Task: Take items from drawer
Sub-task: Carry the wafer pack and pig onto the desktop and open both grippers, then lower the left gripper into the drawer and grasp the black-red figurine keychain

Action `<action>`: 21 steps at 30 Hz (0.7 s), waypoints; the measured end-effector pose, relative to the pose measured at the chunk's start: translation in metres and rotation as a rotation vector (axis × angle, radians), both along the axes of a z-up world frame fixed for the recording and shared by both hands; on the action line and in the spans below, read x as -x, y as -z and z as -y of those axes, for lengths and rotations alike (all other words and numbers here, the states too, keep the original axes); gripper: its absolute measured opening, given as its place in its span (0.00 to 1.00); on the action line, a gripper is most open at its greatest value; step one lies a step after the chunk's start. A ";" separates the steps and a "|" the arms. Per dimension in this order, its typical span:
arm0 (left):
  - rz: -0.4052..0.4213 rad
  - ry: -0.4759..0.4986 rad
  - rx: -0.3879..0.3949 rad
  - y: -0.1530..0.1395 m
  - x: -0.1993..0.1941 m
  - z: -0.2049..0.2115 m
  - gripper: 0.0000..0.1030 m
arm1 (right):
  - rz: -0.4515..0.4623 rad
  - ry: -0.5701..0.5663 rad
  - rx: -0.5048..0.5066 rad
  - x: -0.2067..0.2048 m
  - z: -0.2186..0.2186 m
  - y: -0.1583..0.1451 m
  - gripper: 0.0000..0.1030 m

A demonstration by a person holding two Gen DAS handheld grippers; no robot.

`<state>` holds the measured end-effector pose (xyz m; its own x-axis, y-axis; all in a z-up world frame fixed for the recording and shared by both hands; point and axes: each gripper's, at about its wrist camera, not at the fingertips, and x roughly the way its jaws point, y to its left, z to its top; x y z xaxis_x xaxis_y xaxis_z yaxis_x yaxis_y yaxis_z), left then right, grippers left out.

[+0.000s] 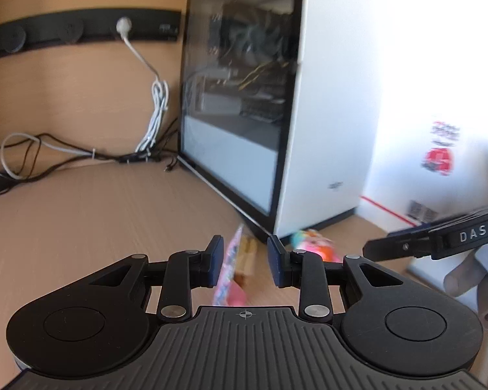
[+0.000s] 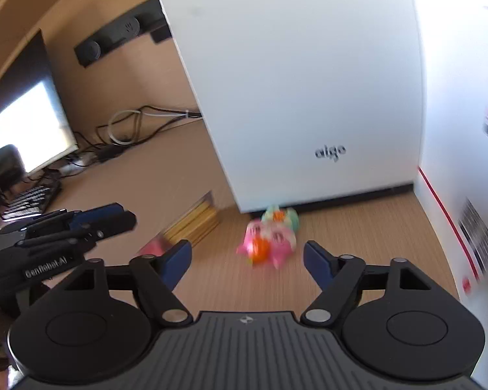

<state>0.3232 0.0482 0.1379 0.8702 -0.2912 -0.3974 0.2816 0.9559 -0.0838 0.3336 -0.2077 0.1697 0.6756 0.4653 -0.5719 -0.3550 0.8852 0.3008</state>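
Though no drawer shows in either view, two things already lie out on the worktop point(image 2: 358, 227), so I judge the task partly done; how much is left in the drawer I cannot tell. My left hand-held gripper point(image 1: 245, 265) has its jaws parted, and a flat packet point(image 1: 236, 265) with a pink end and yellowish contents sits in the gap between them; its edge looks close to the left pad, but the blur keeps me from saying whether it touches, and nothing is clamped. My right hand-held gripper point(image 2: 247, 261) is spread wide and holds nothing; just ahead of it lies a small bundle of pink and mint toys point(image 2: 271, 239) with an orange spot, resting close to the foot of the white computer case point(image 2: 292, 81). The packet lies to the left of the toys, beside the corner of the case, the two near but apart. Both views are smeared, so fine detail is lost; cables point(image 1: 81, 156) trail along the back wall, well apart from all this.
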 end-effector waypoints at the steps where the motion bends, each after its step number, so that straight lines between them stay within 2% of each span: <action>1: -0.009 0.020 0.004 0.003 0.009 0.000 0.31 | -0.007 -0.001 -0.012 0.006 -0.001 0.003 0.78; 3: -0.085 0.079 0.012 0.014 0.026 0.004 0.31 | -0.038 0.004 -0.022 0.020 0.010 0.016 0.79; 5: -0.207 0.139 0.002 0.030 0.034 0.010 0.31 | -0.082 0.000 -0.010 0.028 0.012 0.035 0.79; 7: -0.338 0.189 -0.052 0.053 0.034 0.019 0.31 | -0.110 -0.016 0.033 0.031 -0.002 0.062 0.79; 11: -0.547 0.221 -0.159 0.091 0.033 0.034 0.28 | -0.190 -0.034 0.158 0.042 -0.012 0.096 0.79; 13: -0.623 0.222 -0.184 0.103 0.032 0.038 0.28 | -0.224 -0.051 0.159 0.040 -0.011 0.098 0.79; 15: -0.658 0.218 -0.206 0.109 0.029 0.042 0.28 | -0.222 -0.065 0.150 0.041 -0.010 0.098 0.80; 21: -0.676 0.214 -0.247 0.114 0.029 0.051 0.28 | -0.256 -0.092 0.115 0.037 -0.006 0.101 0.80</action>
